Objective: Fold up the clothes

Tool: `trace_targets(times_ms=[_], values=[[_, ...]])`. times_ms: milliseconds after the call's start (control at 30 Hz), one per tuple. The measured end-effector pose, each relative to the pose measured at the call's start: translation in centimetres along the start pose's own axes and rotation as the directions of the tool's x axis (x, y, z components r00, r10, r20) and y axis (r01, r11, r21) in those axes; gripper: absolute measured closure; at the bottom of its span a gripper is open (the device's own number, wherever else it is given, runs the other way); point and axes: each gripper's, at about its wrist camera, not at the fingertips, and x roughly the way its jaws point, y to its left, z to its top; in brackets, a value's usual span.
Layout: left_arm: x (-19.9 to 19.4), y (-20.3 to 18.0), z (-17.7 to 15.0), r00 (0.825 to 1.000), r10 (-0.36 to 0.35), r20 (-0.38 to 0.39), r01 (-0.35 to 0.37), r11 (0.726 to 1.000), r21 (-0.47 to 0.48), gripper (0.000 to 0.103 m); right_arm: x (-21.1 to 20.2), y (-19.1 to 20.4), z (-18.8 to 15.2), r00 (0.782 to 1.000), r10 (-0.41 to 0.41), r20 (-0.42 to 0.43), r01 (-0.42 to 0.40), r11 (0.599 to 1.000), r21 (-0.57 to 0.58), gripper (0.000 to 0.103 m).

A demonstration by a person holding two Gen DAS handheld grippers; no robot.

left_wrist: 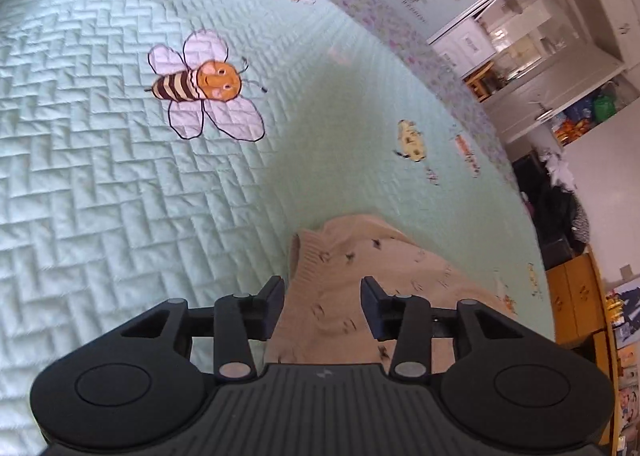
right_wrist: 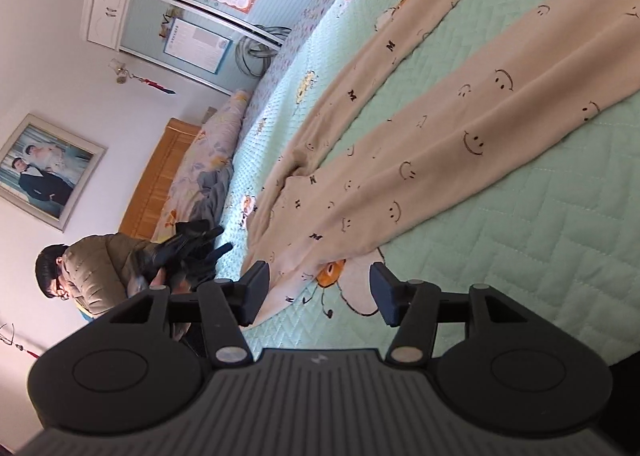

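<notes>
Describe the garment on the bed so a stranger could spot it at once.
Find the big bed under a mint-green quilted bedspread stitched with cartoon bees. Spread along it lies a long beige pair of pants, its two legs stretching away side by side. Unlike the bedspread's coloured bees, it is sprinkled with small black smiley faces and letter M's.

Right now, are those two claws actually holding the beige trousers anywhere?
No. The left gripper and right gripper both stand open over the trousers; nothing is held.
</notes>
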Motion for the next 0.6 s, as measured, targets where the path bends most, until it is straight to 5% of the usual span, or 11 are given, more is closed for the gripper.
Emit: trace_targets(times_ms=[267, 300, 400, 600], values=[[3.6, 0.6, 1.4, 0.997, -0.073, -0.019, 0.072, 0.994, -0.078, 0.059, 1.2, -1.6, 0.5, 0.999, -0.052, -0.017, 0.052, 0.998, 0.030, 0.045], [3.6, 0.7, 1.4, 0.996, -0.090, -0.019, 0.088, 0.993, -0.084, 0.062, 1.5, -1.7, 0.5, 0.998, -0.055, -0.022, 0.056, 0.998, 0.032, 0.045], [3.7, 0.7, 1.3, 0.992, -0.127, -0.022, 0.124, 0.988, -0.088, 0.100, 1.9, -2.0, 0.3, 0.997, -0.064, -0.037, 0.066, 0.997, 0.030, 0.045], [4.0, 0.4, 1.7, 0.994, -0.111, 0.000, 0.110, 0.990, -0.085, 0.099, 2.0, -2.2, -0.1, 0.997, -0.068, -0.041, 0.069, 0.997, 0.033, 0.045]])
